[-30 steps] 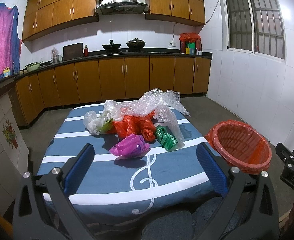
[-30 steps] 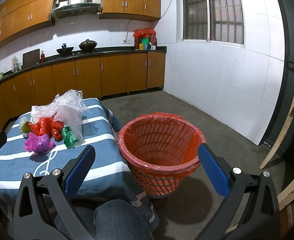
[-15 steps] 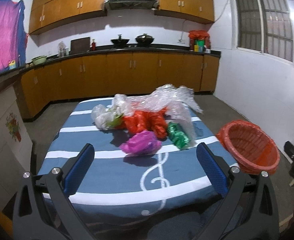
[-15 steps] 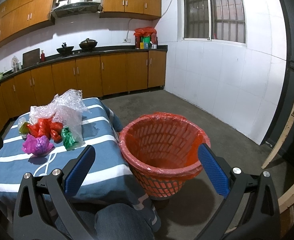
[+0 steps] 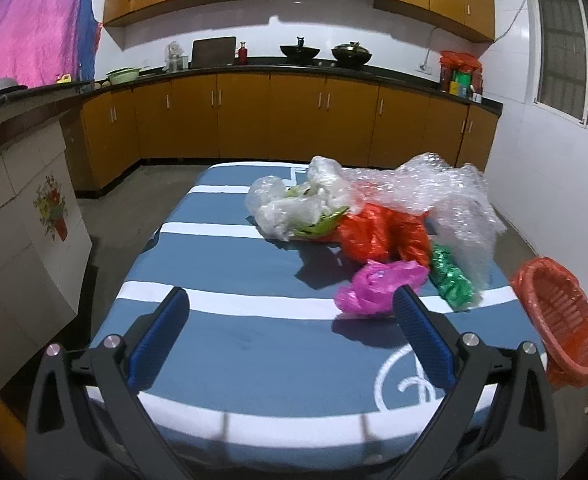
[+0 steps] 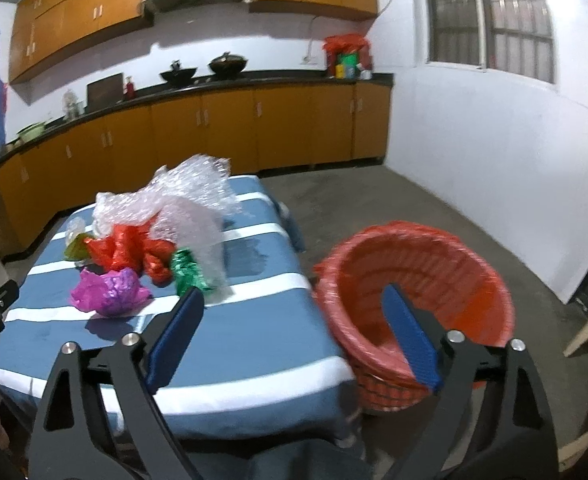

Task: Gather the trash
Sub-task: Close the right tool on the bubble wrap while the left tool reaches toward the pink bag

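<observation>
Grippers swing left toward the trash heap, both empty, nothing yet collected.

In the left wrist view the left gripper (image 5: 290,320) is spread wide over bare blue-striped tabletop (image 5: 230,272), and the heap has slid from straight ahead to the right of frame: white bag (image 5: 286,208), red bag (image 5: 378,236), pink bag (image 5: 378,286) just beyond the right finger, green foil (image 5: 452,280), bubble wrap (image 5: 438,188) draped over the back. The right gripper (image 6: 290,320) has turned from the basket (image 6: 414,276) toward the tabletop; its jaws have just been closing a little but stand apart with nothing between them. I judge a reach for the pink bag is starting. The right view is motion-blurred, the basket is cut by the left view's edge, the wrap hides what lies beneath, and the white bag's contents are unclear.
</observation>
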Demonstrator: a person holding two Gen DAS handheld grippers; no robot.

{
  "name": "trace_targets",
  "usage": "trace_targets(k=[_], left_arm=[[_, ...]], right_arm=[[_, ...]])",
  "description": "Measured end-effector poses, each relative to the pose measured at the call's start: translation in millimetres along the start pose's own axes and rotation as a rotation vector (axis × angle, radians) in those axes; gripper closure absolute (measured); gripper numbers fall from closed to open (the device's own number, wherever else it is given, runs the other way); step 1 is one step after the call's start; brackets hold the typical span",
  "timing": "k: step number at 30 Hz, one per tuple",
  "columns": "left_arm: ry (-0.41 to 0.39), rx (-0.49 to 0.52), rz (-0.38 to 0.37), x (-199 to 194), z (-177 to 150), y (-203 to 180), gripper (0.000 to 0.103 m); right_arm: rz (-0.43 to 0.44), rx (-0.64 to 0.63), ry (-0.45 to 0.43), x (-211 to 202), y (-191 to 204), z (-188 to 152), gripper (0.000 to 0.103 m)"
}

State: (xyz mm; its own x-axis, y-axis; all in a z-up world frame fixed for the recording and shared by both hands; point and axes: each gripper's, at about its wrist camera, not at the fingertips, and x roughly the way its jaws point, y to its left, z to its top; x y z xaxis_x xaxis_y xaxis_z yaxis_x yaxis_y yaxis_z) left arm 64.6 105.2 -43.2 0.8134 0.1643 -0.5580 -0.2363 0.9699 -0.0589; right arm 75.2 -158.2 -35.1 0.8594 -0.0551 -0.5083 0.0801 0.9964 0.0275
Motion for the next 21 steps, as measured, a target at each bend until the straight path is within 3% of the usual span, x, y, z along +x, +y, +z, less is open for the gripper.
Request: trace_targets(k=[9,21], left_arm=[[0.021,0.048,-0.043,32.4,3.4,-19.0,0.005],[0.049,0.047,-0.089,52.2,5.4,-21.3,0.009]], right_arm=[[0.116,-0.040,0.069,60.9,40.5,17.6,0.039],[0.193,-0.119,0.096,118.4,79.5,28.9,0.046]])
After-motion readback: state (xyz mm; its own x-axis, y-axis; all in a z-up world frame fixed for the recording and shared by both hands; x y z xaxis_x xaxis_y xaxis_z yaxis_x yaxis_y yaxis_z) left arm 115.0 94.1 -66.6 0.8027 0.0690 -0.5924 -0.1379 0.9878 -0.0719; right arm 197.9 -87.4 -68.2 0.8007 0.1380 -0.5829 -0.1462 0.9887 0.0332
